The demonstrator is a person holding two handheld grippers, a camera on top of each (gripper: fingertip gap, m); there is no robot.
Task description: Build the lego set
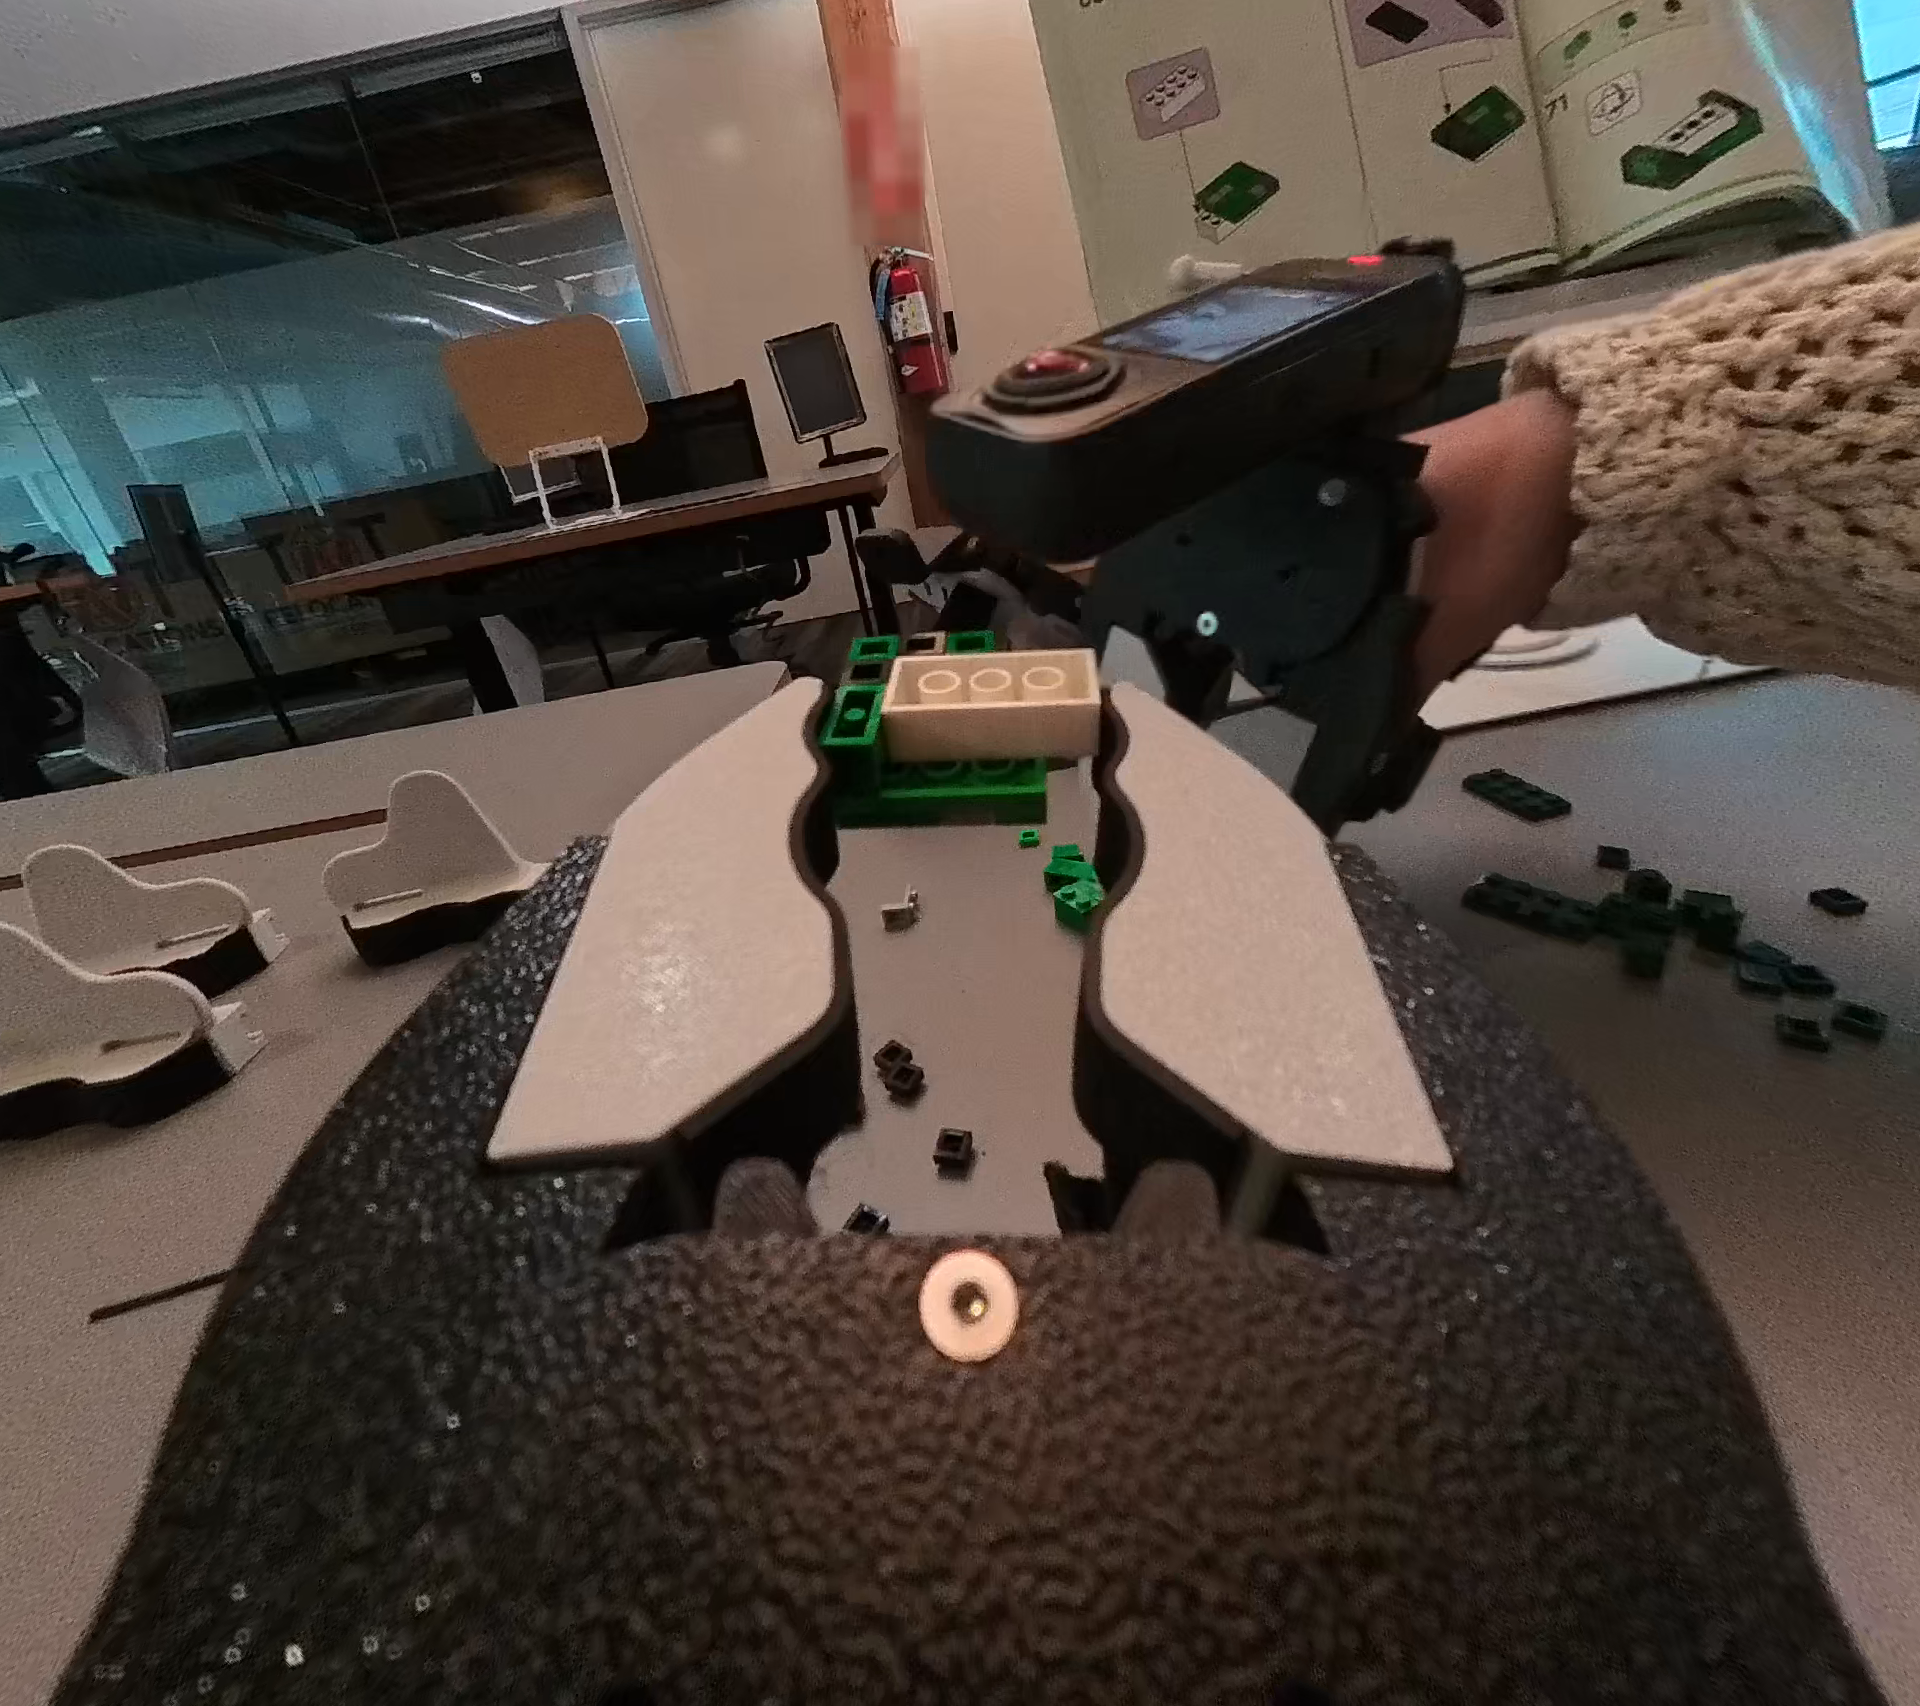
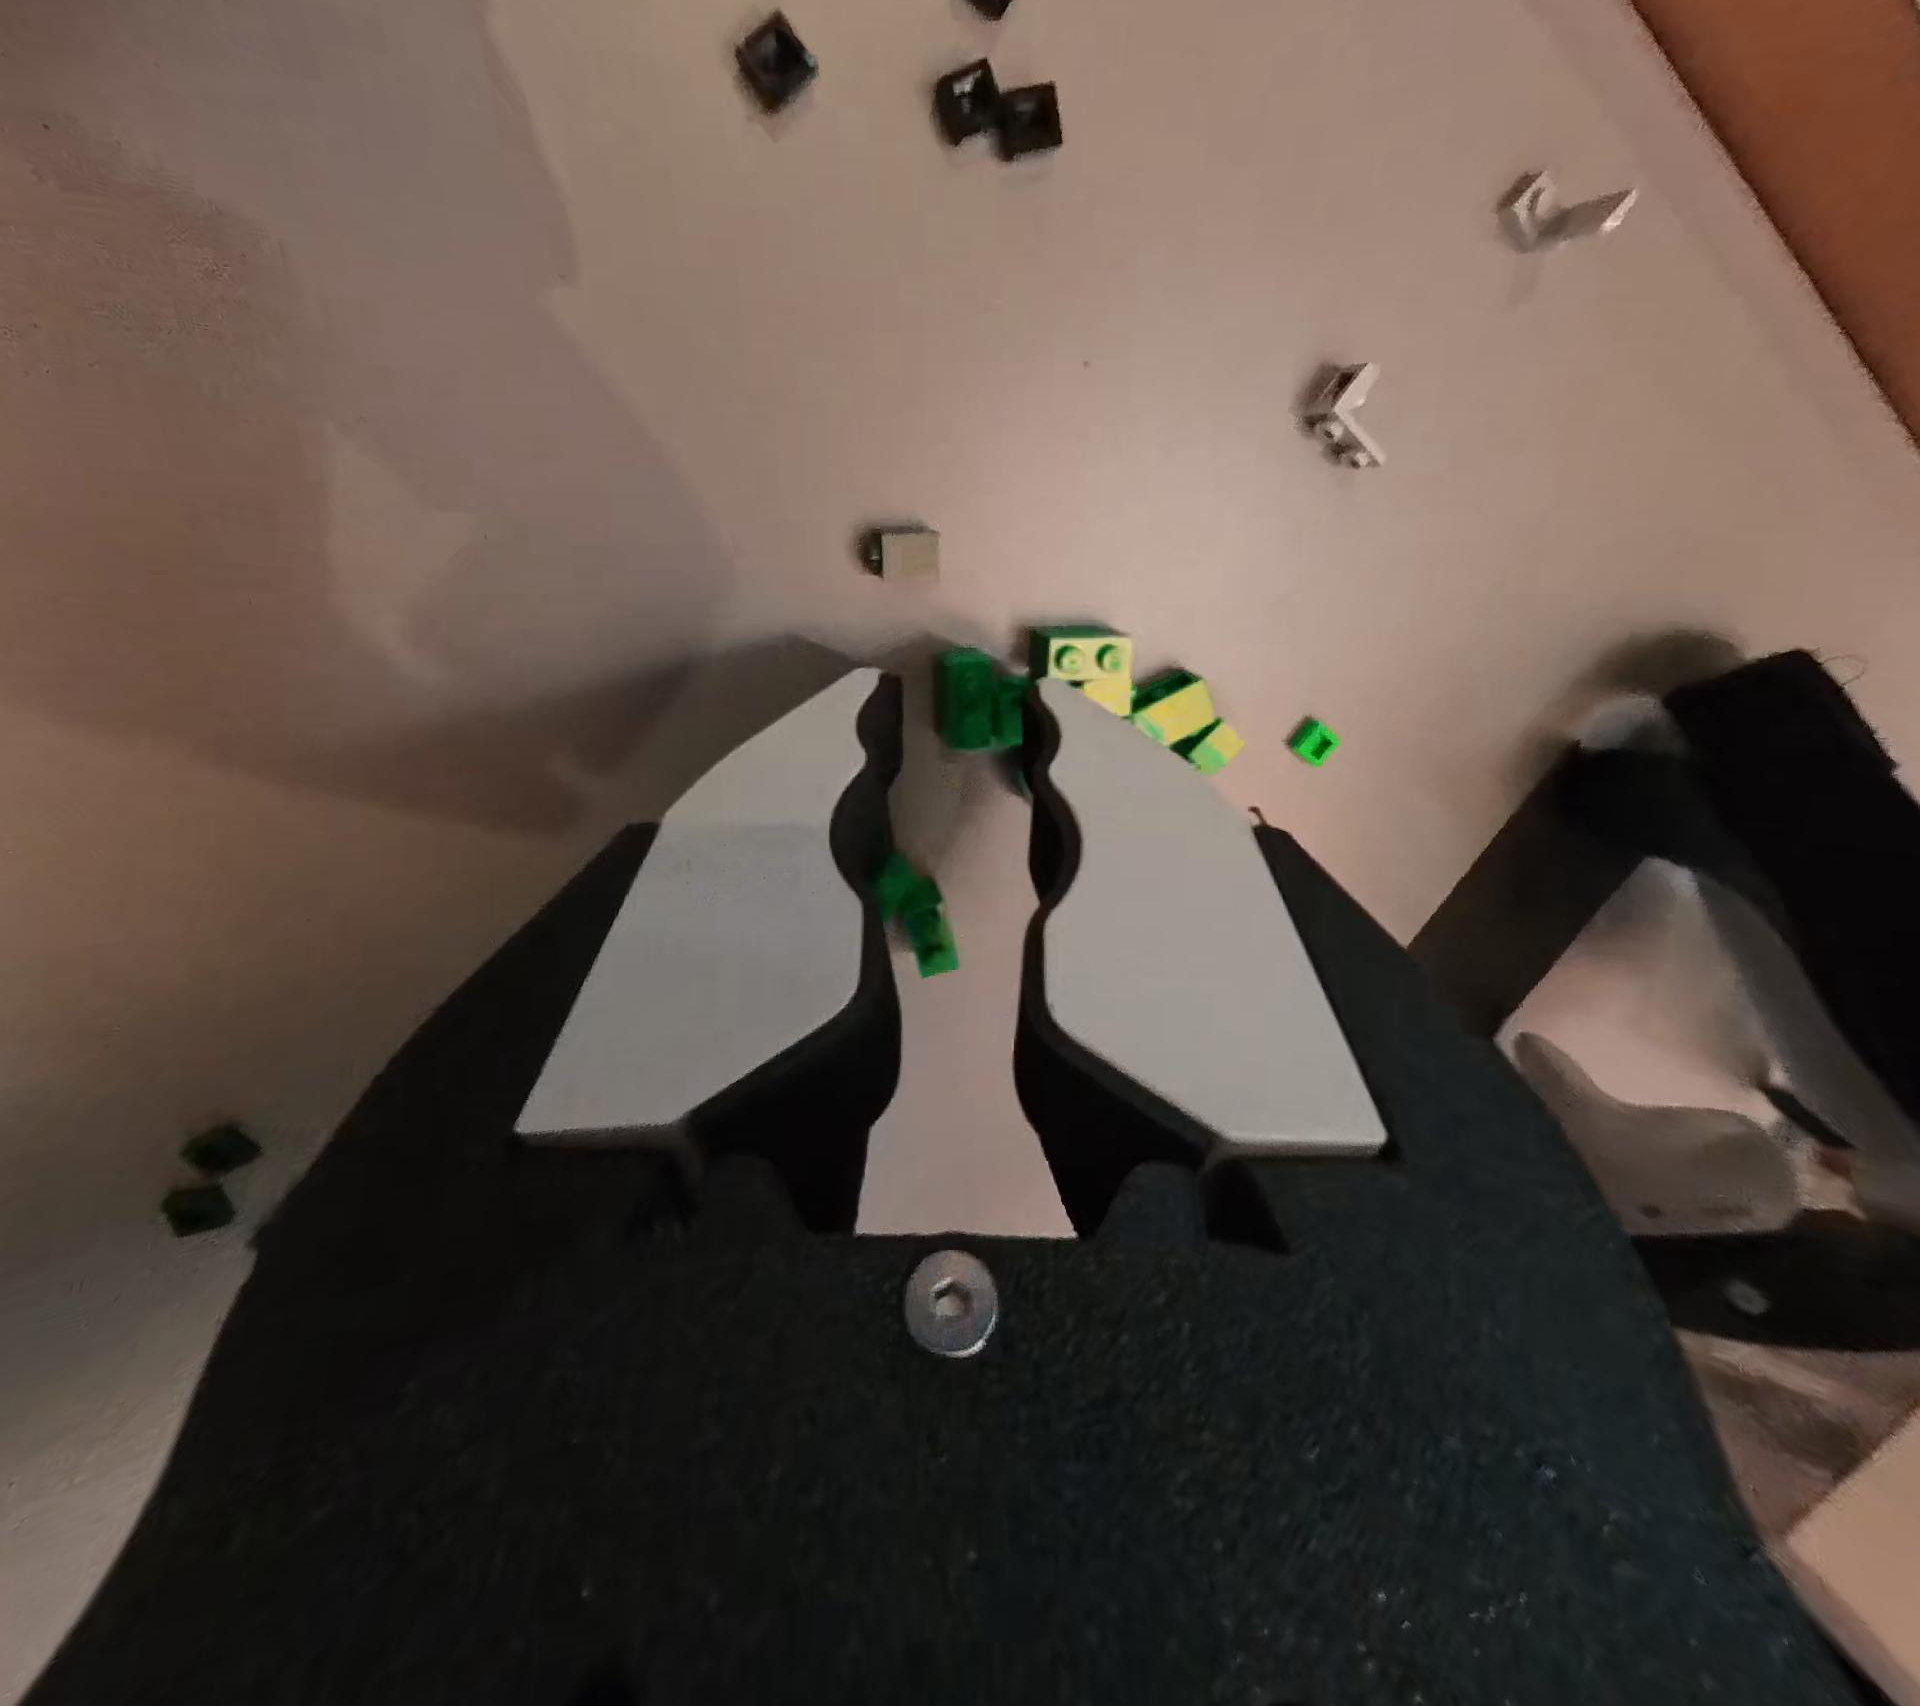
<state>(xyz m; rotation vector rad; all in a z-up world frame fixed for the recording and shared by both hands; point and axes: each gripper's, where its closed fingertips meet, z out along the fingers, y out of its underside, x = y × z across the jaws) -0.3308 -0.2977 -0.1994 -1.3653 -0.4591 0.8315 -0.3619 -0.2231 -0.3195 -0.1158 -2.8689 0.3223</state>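
Observation:
In the left wrist view my left gripper (image 1: 966,721) is shut on a small build: a cream brick (image 1: 987,706), underside up, on bright green bricks (image 1: 956,794). It is held just above the grey table (image 1: 1558,1241). The right gripper's black housing (image 1: 1195,409), held by a hand in a knitted sleeve, hangs just right of the build and points down. In the right wrist view my right gripper (image 2: 966,700) is open by a narrow gap, low over a cluster of small green bricks (image 2: 1081,659). One green brick (image 2: 971,711) lies between its tips, another (image 2: 920,918) lies farther back between the fingers.
An open instruction booklet (image 1: 1455,46) stands at the back right. Dark green pieces (image 1: 1662,918) are scattered on the right. Spare white finger pads (image 1: 426,867) lie on the left. Small black pieces (image 2: 992,108) and grey brackets (image 2: 1345,415) lie beyond the green cluster, near the table's brown edge (image 2: 1714,98). Left tips to right tips: about 15 cm.

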